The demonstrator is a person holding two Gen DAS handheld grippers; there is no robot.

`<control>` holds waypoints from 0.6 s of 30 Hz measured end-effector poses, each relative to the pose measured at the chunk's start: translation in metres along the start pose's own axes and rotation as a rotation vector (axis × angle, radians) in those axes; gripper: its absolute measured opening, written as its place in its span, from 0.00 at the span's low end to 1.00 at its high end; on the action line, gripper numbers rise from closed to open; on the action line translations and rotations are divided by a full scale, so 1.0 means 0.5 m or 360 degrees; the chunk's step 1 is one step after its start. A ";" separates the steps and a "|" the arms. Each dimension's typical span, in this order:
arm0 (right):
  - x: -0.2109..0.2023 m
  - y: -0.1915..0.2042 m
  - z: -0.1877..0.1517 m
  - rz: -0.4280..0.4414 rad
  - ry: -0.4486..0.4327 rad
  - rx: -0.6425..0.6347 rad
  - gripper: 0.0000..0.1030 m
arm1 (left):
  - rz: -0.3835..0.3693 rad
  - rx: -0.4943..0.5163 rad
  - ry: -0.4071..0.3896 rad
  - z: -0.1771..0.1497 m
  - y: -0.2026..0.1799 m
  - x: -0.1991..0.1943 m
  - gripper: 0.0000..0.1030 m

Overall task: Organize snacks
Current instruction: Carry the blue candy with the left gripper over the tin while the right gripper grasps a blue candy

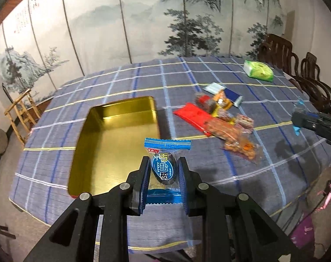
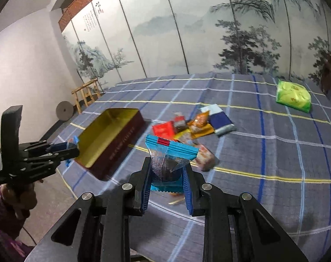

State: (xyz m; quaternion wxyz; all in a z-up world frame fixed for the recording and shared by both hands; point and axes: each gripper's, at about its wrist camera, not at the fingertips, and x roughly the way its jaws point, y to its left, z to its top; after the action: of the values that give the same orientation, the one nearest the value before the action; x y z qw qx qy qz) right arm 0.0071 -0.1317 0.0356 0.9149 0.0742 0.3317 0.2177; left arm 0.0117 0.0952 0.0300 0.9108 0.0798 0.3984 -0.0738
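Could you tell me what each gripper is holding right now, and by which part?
Each holds a blue-wrapped dark snack by the bulging middle, sealed ends free: the left gripper one blue-wrapped snack, the right gripper another wrapped snack.

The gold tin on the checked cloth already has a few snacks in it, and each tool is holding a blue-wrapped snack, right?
Not quite: the left wrist view shows the gold tin with nothing inside. Each tool does hold a blue-wrapped snack.

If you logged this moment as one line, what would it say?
left hand-held gripper: holding blue snack packet | right hand-held gripper: holding another | tin: empty
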 end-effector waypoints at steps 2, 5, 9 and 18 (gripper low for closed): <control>0.004 0.012 0.003 0.0022 0.0005 -0.0002 0.26 | 0.0030 -0.0012 -0.0015 0.002 0.017 0.001 0.21; 0.010 0.038 0.012 0.0043 0.0010 -0.0023 0.26 | 0.0080 -0.0029 -0.0034 0.005 0.041 0.004 0.21; 0.019 0.063 0.022 0.0074 0.0009 -0.0041 0.26 | 0.0131 -0.0051 -0.0051 0.010 0.069 0.010 0.21; 0.044 0.112 0.041 0.0120 0.0023 -0.0079 0.27 | 0.0221 -0.0052 -0.0096 0.022 0.111 0.024 0.21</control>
State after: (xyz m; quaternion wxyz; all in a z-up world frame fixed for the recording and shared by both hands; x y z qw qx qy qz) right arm 0.0158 -0.0715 0.0542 0.9052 0.0623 0.3299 0.2606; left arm 0.0389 0.1463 0.0334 0.9265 0.0899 0.3654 -0.0064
